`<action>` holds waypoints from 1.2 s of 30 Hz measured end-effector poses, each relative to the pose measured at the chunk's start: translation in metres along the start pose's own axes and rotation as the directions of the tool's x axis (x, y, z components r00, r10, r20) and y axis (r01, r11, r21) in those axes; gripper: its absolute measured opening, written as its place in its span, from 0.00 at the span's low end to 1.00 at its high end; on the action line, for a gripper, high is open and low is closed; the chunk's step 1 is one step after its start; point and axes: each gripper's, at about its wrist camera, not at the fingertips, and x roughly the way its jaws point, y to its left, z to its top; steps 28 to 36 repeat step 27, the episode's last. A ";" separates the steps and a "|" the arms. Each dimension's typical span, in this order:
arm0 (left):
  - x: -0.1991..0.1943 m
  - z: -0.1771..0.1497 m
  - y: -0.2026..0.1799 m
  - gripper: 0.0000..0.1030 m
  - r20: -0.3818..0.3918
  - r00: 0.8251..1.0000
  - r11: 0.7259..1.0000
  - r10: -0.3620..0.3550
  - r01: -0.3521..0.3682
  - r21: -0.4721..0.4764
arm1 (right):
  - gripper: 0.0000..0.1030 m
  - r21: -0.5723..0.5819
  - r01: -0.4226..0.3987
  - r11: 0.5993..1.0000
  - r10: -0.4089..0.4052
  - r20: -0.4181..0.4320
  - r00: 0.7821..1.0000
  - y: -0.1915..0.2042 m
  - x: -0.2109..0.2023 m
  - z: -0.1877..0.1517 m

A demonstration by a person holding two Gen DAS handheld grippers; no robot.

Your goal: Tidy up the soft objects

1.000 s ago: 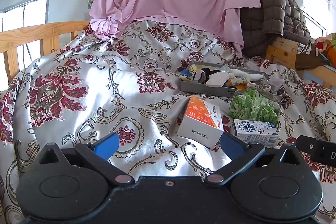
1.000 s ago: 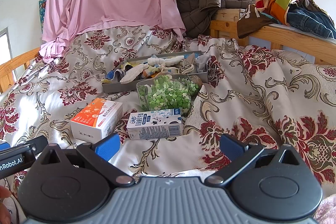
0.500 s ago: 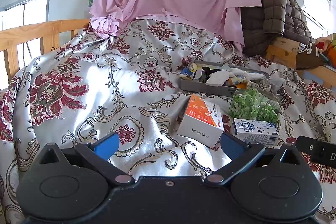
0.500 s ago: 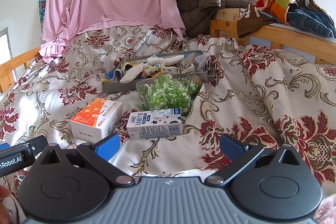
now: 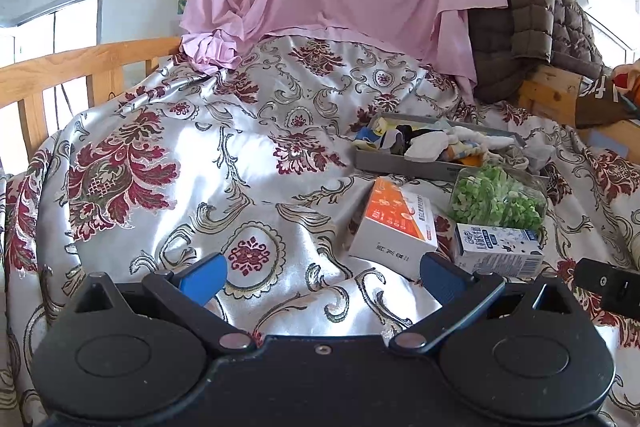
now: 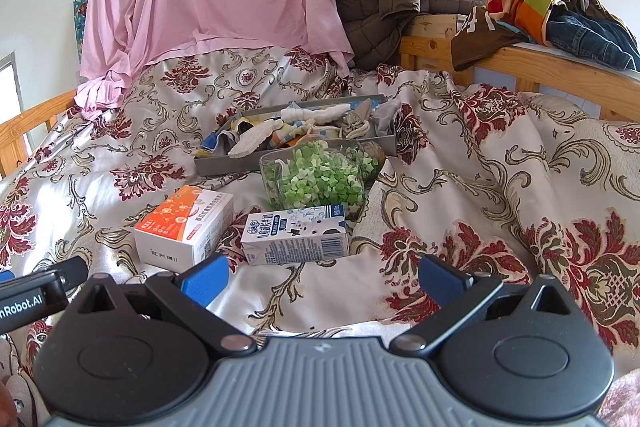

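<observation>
My left gripper [image 5: 322, 281] hangs low over the floral bedspread [image 5: 168, 163], blue pads spread wide with nothing between them. Compared with a second ago, its view has crept slightly: the boxes sit a touch lower and closer to my right fingertip. Moving right, the orange-and-white box [image 5: 396, 227] lies just beyond that pad, the milk carton [image 5: 498, 247] beside it, then the clear tub of green pieces [image 5: 496, 199] behind the carton. Farther back rests the grey tray [image 5: 400, 165] heaped with socks and small cloths [image 5: 428, 147], the soft things I'm here for.

My right gripper [image 6: 322, 277] also sits wide apart, empty, and that view has barely changed. Left to right I see the orange box [image 6: 180, 227], the carton [image 6: 294, 235] dead ahead, the tub [image 6: 316, 181] touching behind it, and the tray [image 6: 224, 165] with its soft pile [image 6: 304, 127] beyond.
</observation>
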 end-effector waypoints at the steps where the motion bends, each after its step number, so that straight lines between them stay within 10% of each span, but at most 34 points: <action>1: -0.001 0.000 0.000 0.99 0.001 1.000 1.000 -0.003 0.003 0.000 | 1.00 0.000 0.000 1.000 0.000 0.000 1.000 0.000 0.000 -0.001; 36: 0.000 0.002 0.001 0.99 -0.004 1.000 1.000 -0.010 0.010 0.006 | 1.00 0.000 0.000 1.000 0.000 -0.003 1.000 0.000 -0.001 -0.001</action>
